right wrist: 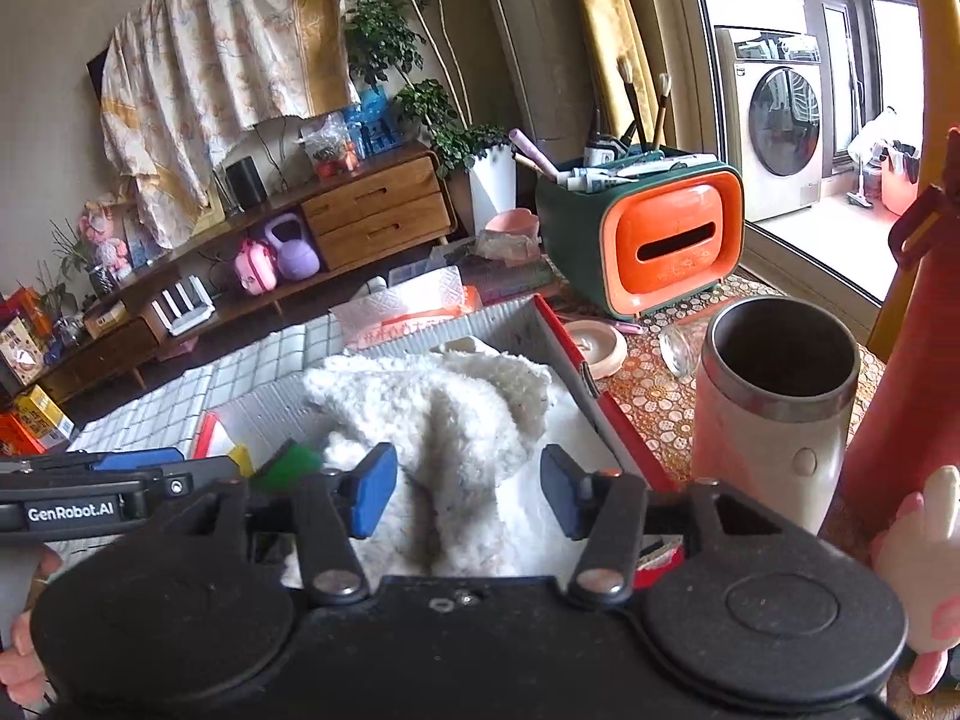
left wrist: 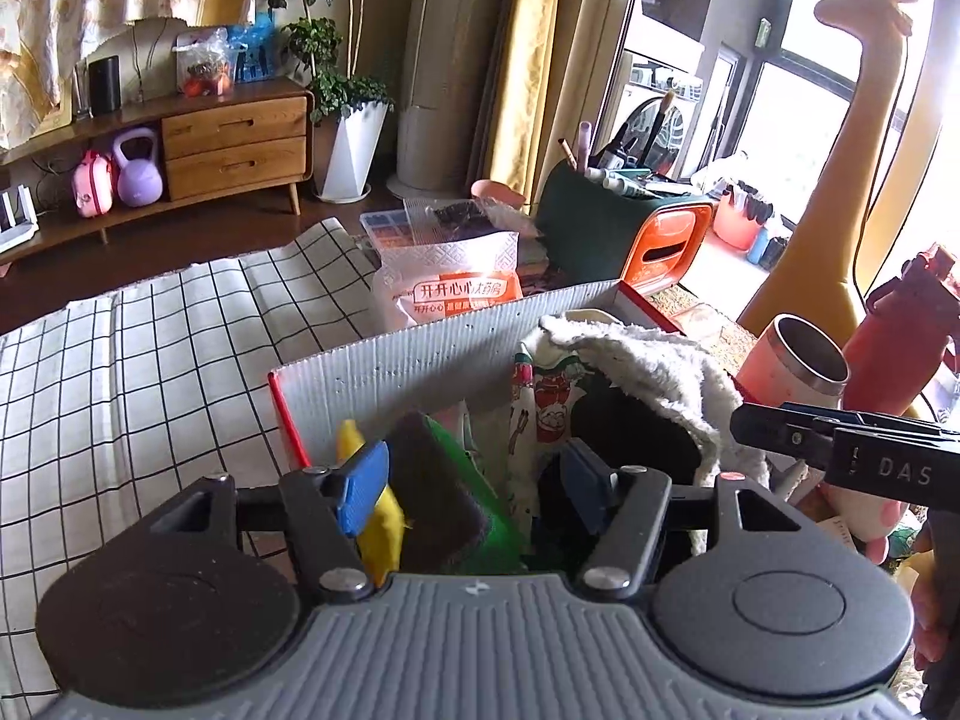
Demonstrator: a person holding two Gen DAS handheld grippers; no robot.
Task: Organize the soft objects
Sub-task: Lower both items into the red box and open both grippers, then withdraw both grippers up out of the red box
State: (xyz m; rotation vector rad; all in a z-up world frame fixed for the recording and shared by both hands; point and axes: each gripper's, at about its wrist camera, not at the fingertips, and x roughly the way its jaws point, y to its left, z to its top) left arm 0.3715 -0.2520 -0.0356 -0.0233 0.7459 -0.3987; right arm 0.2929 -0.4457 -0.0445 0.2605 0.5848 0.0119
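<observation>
Both tongs stand wide and empty over the box (right wrist: 576, 360) near the bench's right edge — left tongs (left wrist: 474, 480) above the sponges (left wrist: 444, 480), right tongs (right wrist: 468, 483) above the white towel (right wrist: 456, 414). Stowing seems done here; next, fetch the pink plush (right wrist: 918, 546).

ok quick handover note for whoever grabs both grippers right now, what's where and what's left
Left gripper: open, jaws over the sponges, pads not pressing anything.
Right gripper: open, astride the fluffy white towel, which lies loose.
In the grey corrugated box with red edges: the towel, a yellow sponge, a green sponge with dark scouring pad, a printed cloth with red cartoon figures.
Done: those soft things are boxed.
Left: a pink and white plush toy sits outside the box at the right edge; probably next.
</observation>
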